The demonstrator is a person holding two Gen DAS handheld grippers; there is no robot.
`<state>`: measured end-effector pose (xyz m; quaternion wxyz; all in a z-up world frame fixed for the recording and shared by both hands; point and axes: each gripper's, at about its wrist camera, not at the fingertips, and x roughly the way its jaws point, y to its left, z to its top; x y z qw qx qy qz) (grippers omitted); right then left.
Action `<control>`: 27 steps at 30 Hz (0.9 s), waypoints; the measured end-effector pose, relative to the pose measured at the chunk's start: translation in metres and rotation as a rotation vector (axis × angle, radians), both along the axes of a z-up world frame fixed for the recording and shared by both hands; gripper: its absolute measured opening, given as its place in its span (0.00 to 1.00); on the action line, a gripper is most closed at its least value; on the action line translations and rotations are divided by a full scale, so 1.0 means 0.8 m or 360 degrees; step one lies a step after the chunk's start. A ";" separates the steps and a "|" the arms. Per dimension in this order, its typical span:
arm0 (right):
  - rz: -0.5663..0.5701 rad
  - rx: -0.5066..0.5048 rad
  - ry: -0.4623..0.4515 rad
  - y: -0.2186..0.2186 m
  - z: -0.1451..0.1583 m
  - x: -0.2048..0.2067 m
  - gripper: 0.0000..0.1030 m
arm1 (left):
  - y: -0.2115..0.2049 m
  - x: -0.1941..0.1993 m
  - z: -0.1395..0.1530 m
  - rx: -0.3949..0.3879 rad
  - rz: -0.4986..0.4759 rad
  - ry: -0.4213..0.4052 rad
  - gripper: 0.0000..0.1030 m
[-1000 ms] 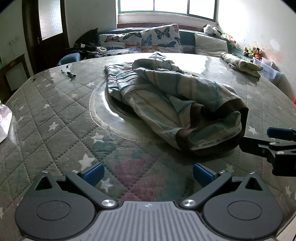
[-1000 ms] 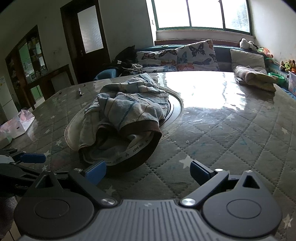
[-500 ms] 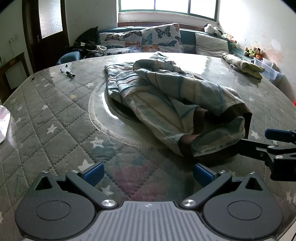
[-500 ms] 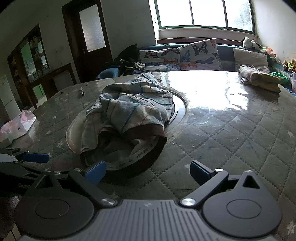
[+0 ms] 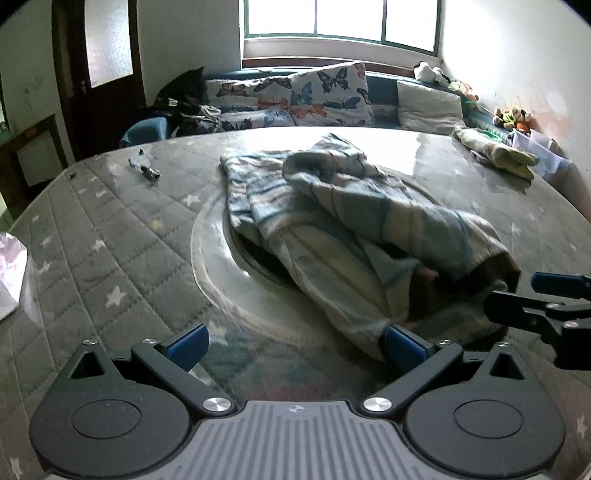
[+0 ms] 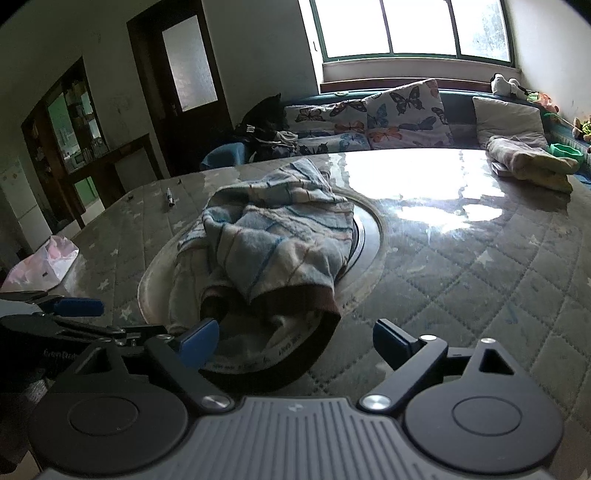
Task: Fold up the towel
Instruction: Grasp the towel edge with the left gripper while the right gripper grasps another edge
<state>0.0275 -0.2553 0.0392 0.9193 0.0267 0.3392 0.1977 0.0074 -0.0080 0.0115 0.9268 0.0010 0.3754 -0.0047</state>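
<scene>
- Two tongs in view, both spread wide and gripping nothing: left tongs (image 5: pixel 295 345) low over the worktop (image 5: pixel 110 229), right tongs (image 6: pixel 293 338) likewise.
- Crumpled in a heap across the round inset disc (image 5: pixel 218 266) at the worktop's middle: the striped blue and cream towel (image 5: pixel 343 229), brown-bordered at its near end.
- Just touching or overlapping the towel's near edge: the right blue pad (image 5: pixel 402 347) of the left tongs; left pad (image 5: pixel 186 345) over bare quilted surface, apart from the cloth.
- Seen from the right wrist: left blue pad (image 6: pixel 197 341) of the right tongs over the towel's (image 6: pixel 280 240) printed near hem, right pad (image 6: pixel 389 343) beyond the cloth, over star-patterned quilting.
- Entered the left wrist view from the right edge: the right tongs (image 5: pixel 546 299), close beside the towel's brown end.
- Further back on the worktop: a second folded cloth (image 5: pixel 495 155) at the far right, small dark bits (image 5: pixel 146 170) at the far left, a pink-white bag (image 6: pixel 44 266) near the left rim.
- Behind the worktop: butterfly cushions (image 5: pixel 321 92) under a bright window (image 5: pixel 343 18).
</scene>
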 end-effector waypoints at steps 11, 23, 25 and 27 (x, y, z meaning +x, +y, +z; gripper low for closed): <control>-0.0029 0.0101 -0.0006 -0.013 0.018 0.046 0.77 | -0.001 0.025 0.005 -0.0056 -0.0060 -0.0045 0.99; -0.0046 0.0188 0.0076 -0.014 0.007 0.098 0.58 | 0.028 0.086 -0.001 -0.0088 0.0037 -0.0011 0.81; -0.0049 0.0180 0.0097 -0.013 0.004 0.107 0.56 | 0.034 0.097 -0.002 -0.0099 0.0046 -0.0006 0.76; -0.0049 0.0163 0.0108 -0.010 0.004 0.115 0.55 | 0.038 0.108 -0.001 -0.0104 0.0051 -0.0013 0.73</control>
